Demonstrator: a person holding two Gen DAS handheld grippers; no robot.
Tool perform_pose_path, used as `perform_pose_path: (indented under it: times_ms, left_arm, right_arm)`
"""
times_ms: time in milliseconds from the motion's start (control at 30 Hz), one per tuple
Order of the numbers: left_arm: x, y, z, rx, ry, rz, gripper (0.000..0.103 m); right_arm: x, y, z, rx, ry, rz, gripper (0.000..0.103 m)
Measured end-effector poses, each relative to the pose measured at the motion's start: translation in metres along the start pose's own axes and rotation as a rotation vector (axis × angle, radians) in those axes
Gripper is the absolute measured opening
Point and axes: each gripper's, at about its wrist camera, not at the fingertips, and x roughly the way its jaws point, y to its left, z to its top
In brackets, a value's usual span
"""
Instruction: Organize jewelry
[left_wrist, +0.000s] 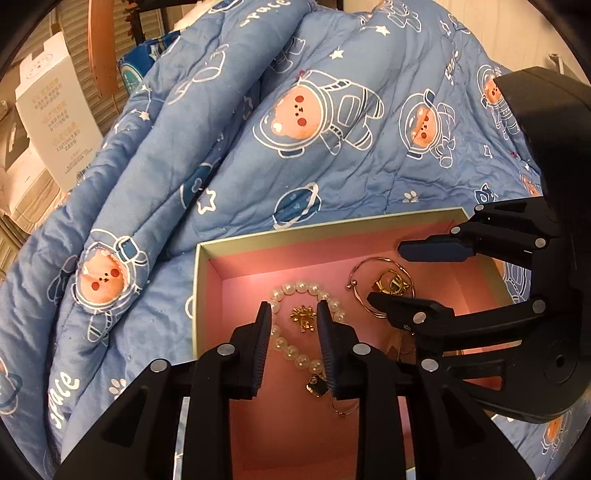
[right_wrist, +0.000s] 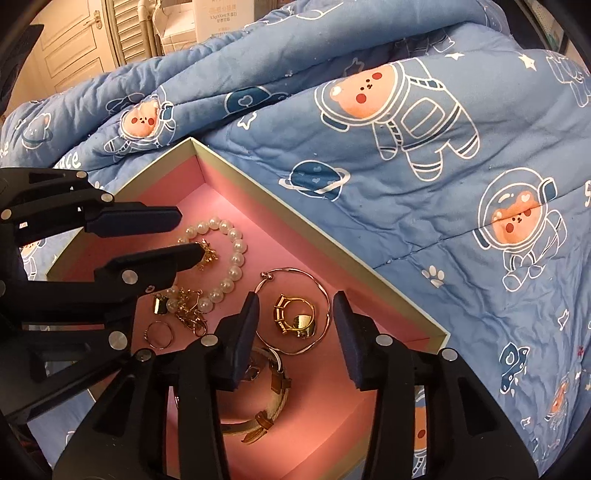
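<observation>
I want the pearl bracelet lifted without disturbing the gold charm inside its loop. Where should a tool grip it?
Pinch the pearl bracelet from above across its far arc, one finger inside the loop, one outside. It lies flat in the pink box, and that arc sits clear of the gold charm.

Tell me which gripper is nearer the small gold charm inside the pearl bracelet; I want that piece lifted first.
Left. The left gripper hangs over the gold charm, open fingers either side of it. The right gripper is off to the side, over the gold rings inside the thin bangle.

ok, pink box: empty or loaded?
Loaded. The pink box holds a pearl bracelet, thin gold bangle, gold rings and a banded bracelet.
</observation>
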Motion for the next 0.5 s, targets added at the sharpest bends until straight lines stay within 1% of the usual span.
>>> perform_pose_path:
  times_ms: [67,167,200,233,267,300,333,367,400,467,500]
  left_arm:
    - [-0.011,0.004,-0.001,-0.004,-0.035,0.011,0.048]
    - [-0.029,0.010,-0.003,-0.024,-0.082,0.017,0.054]
    - [-0.035,0.012,-0.004,-0.032,-0.096,0.018,0.057]
    - [-0.041,0.014,-0.006,-0.040,-0.114,0.025,0.063]
    - [-0.048,0.014,-0.007,-0.046,-0.133,0.037,0.070]
    - [-0.055,0.014,-0.009,-0.051,-0.152,0.051,0.073]
    - [-0.061,0.015,-0.012,-0.060,-0.169,0.065,0.080]
    - [-0.066,0.016,-0.014,-0.071,-0.184,0.076,0.085]
    - [-0.071,0.017,-0.017,-0.084,-0.200,0.081,0.087]
    - [-0.080,0.020,-0.025,-0.108,-0.225,0.093,0.094]
    - [-0.084,0.021,-0.028,-0.115,-0.238,0.106,0.095]
  right_arm:
    - [-0.007,-0.001,0.000,-0.001,-0.018,-0.001,0.043]
    - [-0.019,-0.003,-0.003,0.011,-0.059,-0.006,0.047]
    - [-0.024,-0.003,-0.005,0.018,-0.073,-0.010,0.055]
    - [-0.030,-0.003,-0.007,0.026,-0.091,-0.015,0.061]
    - [-0.035,-0.004,-0.009,0.032,-0.107,-0.019,0.063]
    - [-0.040,-0.003,-0.011,0.038,-0.121,-0.021,0.065]
    - [-0.046,-0.002,-0.013,0.043,-0.133,-0.020,0.068]
    - [-0.051,-0.003,-0.016,0.049,-0.147,-0.022,0.069]
    - [-0.057,-0.004,-0.020,0.056,-0.162,-0.027,0.072]
    - [-0.069,-0.002,-0.025,0.065,-0.187,-0.033,0.072]
    - [-0.076,-0.001,-0.030,0.068,-0.201,-0.037,0.074]
